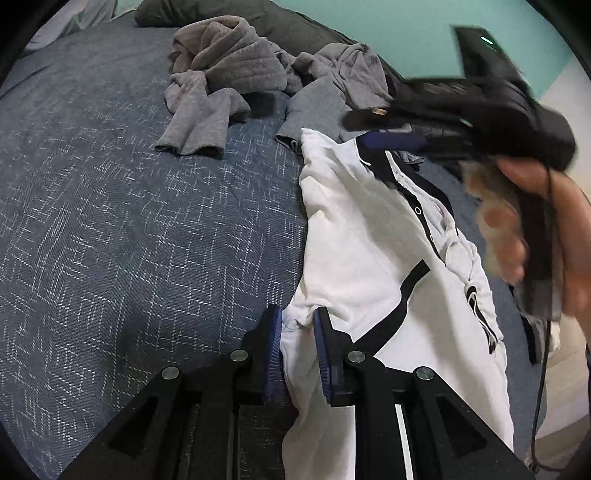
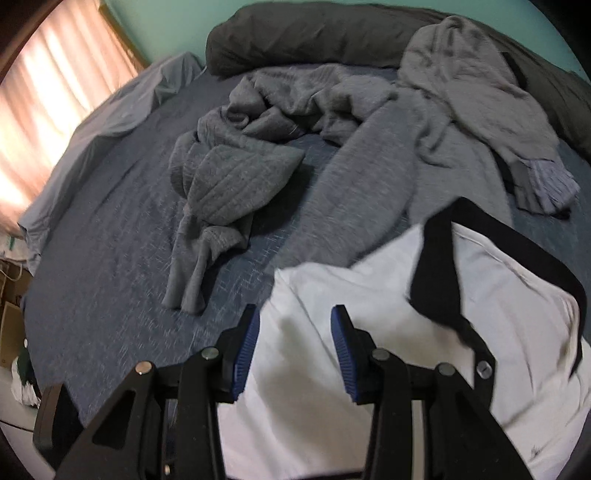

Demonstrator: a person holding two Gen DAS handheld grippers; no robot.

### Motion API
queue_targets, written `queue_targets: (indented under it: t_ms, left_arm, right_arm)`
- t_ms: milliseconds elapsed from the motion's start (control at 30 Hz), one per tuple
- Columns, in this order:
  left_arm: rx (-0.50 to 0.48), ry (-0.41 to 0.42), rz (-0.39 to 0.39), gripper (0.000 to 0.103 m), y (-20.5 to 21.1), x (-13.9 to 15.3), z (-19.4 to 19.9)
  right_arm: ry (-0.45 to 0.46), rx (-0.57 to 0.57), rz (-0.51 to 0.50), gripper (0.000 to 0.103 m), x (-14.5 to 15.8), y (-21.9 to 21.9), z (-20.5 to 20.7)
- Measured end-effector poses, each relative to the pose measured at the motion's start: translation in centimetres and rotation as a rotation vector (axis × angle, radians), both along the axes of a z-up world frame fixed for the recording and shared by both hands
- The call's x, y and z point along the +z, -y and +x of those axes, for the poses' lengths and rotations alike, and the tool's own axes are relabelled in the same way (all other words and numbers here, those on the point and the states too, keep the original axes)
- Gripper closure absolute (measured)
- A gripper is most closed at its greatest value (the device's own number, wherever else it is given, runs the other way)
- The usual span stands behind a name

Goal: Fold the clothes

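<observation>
A white shirt with black trim (image 1: 369, 240) lies in a long crumpled strip on the blue bedspread (image 1: 110, 221). My left gripper (image 1: 299, 332) pinches a bunched fold at the shirt's near edge between its blue pads. My right gripper (image 1: 358, 129), blurred and held by a hand (image 1: 576, 240), hovers over the shirt's collar end. In the right wrist view my right gripper (image 2: 293, 325) stands open above the white shirt (image 2: 406, 369). Its pads are well apart and press on nothing, and the black collar (image 2: 436, 266) lies just to its right.
Crumpled grey garments (image 1: 221, 62) (image 2: 258, 147) are heaped at the far side of the bed. A dark pillow or duvet (image 2: 314, 33) lines the teal wall behind them. A curtained window (image 2: 55, 92) is at the left. The bedspread (image 2: 110, 258) shows bare at left.
</observation>
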State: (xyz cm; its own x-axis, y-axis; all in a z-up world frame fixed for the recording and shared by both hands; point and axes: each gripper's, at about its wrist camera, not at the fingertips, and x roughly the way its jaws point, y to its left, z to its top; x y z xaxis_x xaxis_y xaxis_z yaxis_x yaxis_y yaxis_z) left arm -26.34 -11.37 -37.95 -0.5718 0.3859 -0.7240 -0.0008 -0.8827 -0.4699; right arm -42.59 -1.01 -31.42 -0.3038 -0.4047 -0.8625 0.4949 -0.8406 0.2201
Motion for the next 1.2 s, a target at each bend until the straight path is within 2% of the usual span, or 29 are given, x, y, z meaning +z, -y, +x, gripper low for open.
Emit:
queue_targets:
  t_ms: [167, 233, 267, 300, 367, 567, 733, 900, 967, 1067, 1133, 1200]
  left_arm:
    - [0.001, 0.005, 0.014, 0.085, 0.2, -0.2, 0.1]
    - [0.002, 0.007, 0.02, 0.085, 0.3, -0.3, 0.1]
    - [0.002, 0.007, 0.021, 0.085, 0.3, -0.3, 0.1]
    - [0.002, 0.008, 0.021, 0.085, 0.3, -0.3, 0.1]
    - [0.002, 0.008, 0.022, 0.085, 0.3, -0.4, 0.2]
    - [0.008, 0.014, 0.033, 0.088, 0.5, -0.6, 0.2]
    - [0.009, 0.017, 0.031, 0.09, 0.4, -0.7, 0.3]
    - [0.011, 0.018, 0.032, 0.09, 0.6, -0.7, 0.3]
    - [0.01, 0.018, 0.029, 0.09, 0.6, -0.5, 0.2]
    - [0.01, 0.019, 0.03, 0.09, 0.5, -0.6, 0.0]
    - [0.009, 0.02, 0.032, 0.09, 0.4, -0.7, 0.1]
    - [0.01, 0.02, 0.033, 0.09, 0.4, -0.7, 0.1]
  right_arm:
    - [0.006, 0.054, 0.101, 0.063, -1.8, 3.0, -1.1]
    - [-0.005, 0.074, 0.147, 0.076, -2.3, 3.9, -1.4]
    - [-0.016, 0.08, 0.169, 0.09, -2.5, 4.2, -1.5]
    - [-0.029, 0.083, 0.19, 0.097, -2.6, 4.4, -1.6]
    - [-0.045, 0.076, 0.199, 0.1, -2.6, 4.4, -1.9]
    - [-0.095, -0.025, 0.138, 0.101, -1.5, 2.4, -3.4]
    - [-0.009, -0.175, 0.004, 0.101, -2.2, -1.2, -5.2]
    - [0.019, -0.161, 0.014, 0.1, -2.3, -1.6, -5.6]
    - [0.009, -0.148, 0.016, 0.094, -1.8, -1.6, -5.6]
    - [-0.031, -0.131, 0.019, 0.071, -0.6, -1.1, -5.6]
    - [-0.039, -0.099, 0.038, 0.069, -0.3, -0.4, -5.3]
    - [-0.04, -0.044, 0.102, 0.069, -0.7, 1.3, -5.1]
